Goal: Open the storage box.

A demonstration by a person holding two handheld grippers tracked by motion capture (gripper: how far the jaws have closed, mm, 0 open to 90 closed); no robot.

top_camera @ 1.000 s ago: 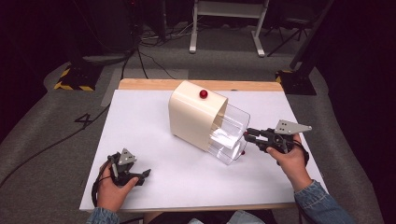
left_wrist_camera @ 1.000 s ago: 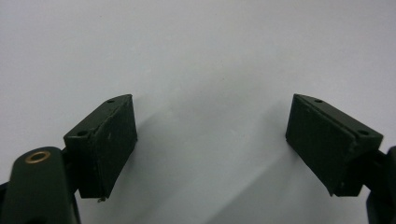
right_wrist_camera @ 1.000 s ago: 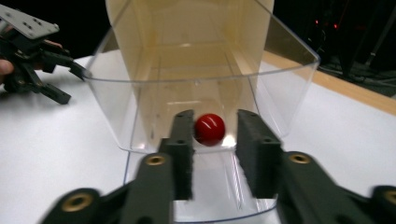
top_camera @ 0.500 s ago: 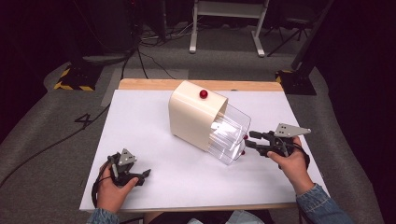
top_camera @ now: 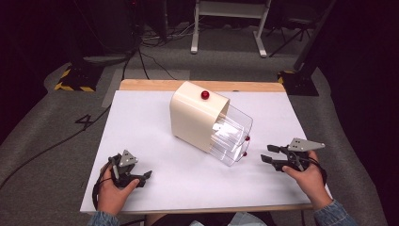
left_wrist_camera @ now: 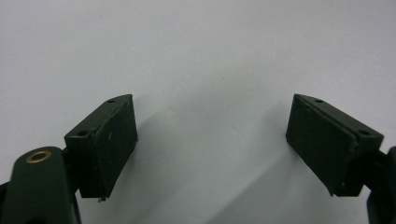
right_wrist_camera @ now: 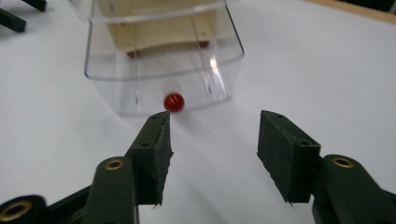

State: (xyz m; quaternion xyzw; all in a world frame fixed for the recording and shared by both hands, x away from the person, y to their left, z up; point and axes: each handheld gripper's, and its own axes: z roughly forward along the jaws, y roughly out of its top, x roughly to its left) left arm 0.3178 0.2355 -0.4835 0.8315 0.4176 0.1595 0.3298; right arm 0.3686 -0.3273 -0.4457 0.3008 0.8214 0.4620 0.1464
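Close to the person, the left hand-held gripper [top_camera: 143, 177] rests on the white desk [top_camera: 141, 127] with its jaws wide apart and nothing in them, and the right hand-held gripper [top_camera: 269, 154] is wide open and empty too, just beside a clear drawer [top_camera: 232, 135]. The drawer sticks out of a cream box [top_camera: 195, 115] in the middle of the desk and has a small red knob [right_wrist_camera: 173, 102] on its front. Behind the desk are a grey floor [top_camera: 42, 136] with black cables [top_camera: 141, 56] and a dark room.

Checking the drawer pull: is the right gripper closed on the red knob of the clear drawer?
No. The right gripper stands open, jaws apart, short of the red knob on the clear drawer.
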